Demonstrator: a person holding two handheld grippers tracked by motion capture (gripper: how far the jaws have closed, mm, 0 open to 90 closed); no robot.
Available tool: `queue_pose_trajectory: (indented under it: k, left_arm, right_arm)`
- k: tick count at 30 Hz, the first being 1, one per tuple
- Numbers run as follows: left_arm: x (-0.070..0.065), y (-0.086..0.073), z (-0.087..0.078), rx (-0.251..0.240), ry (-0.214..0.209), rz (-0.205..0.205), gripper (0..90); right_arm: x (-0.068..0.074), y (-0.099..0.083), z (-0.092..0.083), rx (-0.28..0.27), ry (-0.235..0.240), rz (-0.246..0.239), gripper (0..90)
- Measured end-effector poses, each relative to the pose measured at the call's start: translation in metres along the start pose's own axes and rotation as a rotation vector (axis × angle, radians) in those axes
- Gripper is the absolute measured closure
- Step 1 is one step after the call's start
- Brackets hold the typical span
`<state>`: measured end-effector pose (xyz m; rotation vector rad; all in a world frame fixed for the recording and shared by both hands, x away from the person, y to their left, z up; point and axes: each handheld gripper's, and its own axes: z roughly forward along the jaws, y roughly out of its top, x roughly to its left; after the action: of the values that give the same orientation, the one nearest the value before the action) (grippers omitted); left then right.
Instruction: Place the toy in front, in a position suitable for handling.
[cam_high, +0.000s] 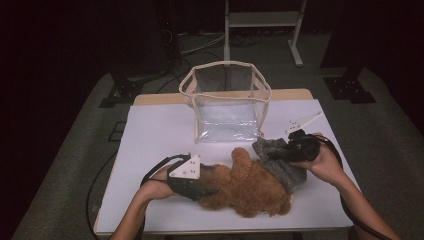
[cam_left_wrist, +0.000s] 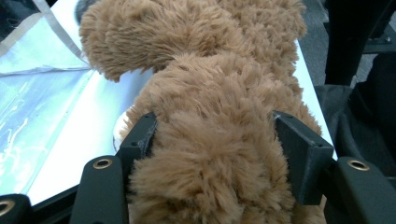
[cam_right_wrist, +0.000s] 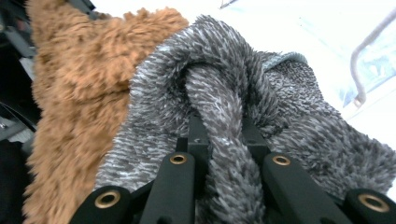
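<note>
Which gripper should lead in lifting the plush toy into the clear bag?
Probably right. The right gripper is shut on the toy's grey fabric and sits nearer the clear bag. The left gripper grips the brown plush toy farther back, so it can support.

A clear plastic bag (cam_high: 226, 102) with cream-coloured trim stands open and upright toward the far side of a white tabletop (cam_high: 155, 135); the left gripper view shows its glossy wall (cam_left_wrist: 32, 107) close by. Beyond the table, on the grey floor (cam_high: 390, 130), stands the white frame of a stand (cam_high: 263, 20), with dark cables (cam_high: 197, 45) beside it.
</note>
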<state>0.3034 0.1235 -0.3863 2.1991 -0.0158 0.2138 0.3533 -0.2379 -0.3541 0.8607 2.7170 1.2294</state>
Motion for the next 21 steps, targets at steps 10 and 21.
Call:
queue_pose_trajectory:
  k: [10, 21]
  left_arm:
    - [0.005, 0.000, 0.004, -0.015, 0.030, -0.049, 37.6]
    - [0.012, -0.005, -0.009, -0.031, 0.039, -0.100, 30.2]
  right_arm:
    - [0.055, 0.025, 0.010, 0.015, 0.071, -0.159, 78.8]
    - [0.037, 0.005, 0.024, 0.043, 0.065, -0.120, 79.0]
